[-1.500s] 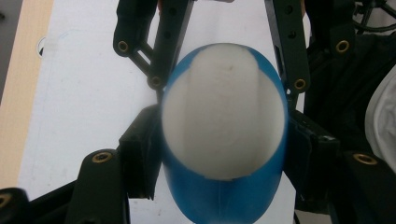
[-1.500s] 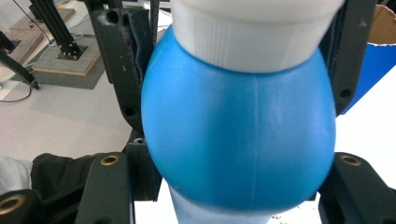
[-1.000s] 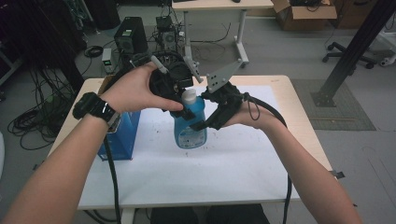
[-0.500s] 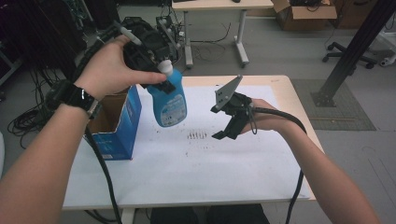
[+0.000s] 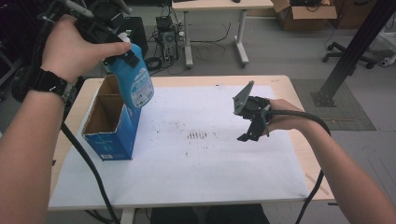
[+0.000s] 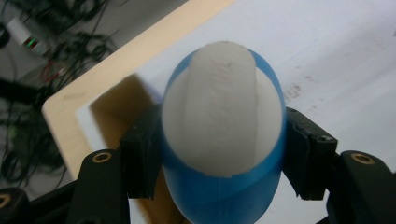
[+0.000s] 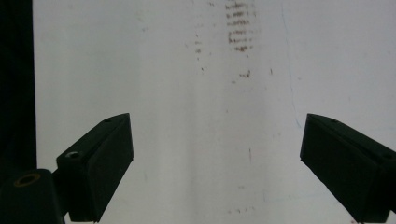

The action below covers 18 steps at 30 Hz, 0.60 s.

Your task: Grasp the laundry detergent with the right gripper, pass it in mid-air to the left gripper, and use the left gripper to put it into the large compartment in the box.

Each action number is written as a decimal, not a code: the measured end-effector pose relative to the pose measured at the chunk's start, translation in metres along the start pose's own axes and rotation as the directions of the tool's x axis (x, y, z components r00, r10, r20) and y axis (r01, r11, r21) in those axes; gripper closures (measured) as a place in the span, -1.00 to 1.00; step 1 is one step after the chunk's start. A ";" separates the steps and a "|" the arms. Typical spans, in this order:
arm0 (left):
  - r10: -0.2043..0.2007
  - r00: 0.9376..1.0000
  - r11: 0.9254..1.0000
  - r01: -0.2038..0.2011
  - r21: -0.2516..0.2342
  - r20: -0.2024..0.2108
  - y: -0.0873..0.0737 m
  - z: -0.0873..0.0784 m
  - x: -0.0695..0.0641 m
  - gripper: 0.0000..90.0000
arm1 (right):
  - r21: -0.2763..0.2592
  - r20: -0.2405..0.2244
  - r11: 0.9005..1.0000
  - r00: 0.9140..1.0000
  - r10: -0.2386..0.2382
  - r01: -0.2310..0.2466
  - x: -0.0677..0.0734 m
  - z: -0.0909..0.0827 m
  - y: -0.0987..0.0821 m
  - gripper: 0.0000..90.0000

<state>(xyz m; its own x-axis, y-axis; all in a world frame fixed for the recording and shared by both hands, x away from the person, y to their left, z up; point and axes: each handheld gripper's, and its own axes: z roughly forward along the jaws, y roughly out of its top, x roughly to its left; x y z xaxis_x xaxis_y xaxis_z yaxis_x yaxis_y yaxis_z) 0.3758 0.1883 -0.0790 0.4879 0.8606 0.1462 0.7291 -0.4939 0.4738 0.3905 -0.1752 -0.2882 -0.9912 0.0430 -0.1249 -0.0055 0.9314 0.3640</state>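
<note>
The left tool (image 5: 122, 52) is clamped on the bottle (image 5: 135, 81), carried in the air above the open box (image 5: 112, 122) at the bench's (image 5: 280, 81) left end. The right tool (image 5: 247, 128) hangs apart, its jaws having just been opening with nothing between them. Judging by this, the pickup is done; lowering the bottle into the box is left.

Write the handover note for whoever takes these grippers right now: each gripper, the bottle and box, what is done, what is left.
Left gripper: shut on the blue bottle, gripping it just below its white cap, held in the air over the open cardboard box.
Right gripper: open, nothing between its fingers, over the white sheet at the table's right side; its jaws have just been opening.
Done: bottle picked up, in the left gripper alone.
Left, probably: lower the bottle into the box and release.
</note>
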 end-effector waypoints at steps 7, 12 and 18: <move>-0.194 0.976 0.980 0.197 0.015 -0.095 -0.018 0.000 0.032 -0.15 | 0.041 0.027 0.998 0.999 0.045 -0.046 -0.005 -0.009 -0.022 -0.79; -0.290 0.943 0.954 0.297 0.024 -0.160 -0.028 0.003 0.047 -0.15 | 0.058 0.043 0.995 0.996 0.074 -0.076 -0.009 -0.014 -0.036 -0.78; -0.367 0.908 0.925 0.379 0.019 -0.202 -0.035 0.008 0.059 -0.15 | 0.061 0.046 0.994 0.995 0.086 -0.089 -0.010 -0.019 -0.046 -0.78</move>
<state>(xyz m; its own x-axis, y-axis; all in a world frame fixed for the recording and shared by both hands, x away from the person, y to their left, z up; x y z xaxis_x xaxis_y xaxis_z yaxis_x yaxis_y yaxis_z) 0.3830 0.2553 -0.0944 0.0781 0.9878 0.1345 0.8685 -0.1336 0.4773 0.3983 -0.2256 -0.2860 -0.9809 0.1394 -0.1355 0.0905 0.9443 0.3165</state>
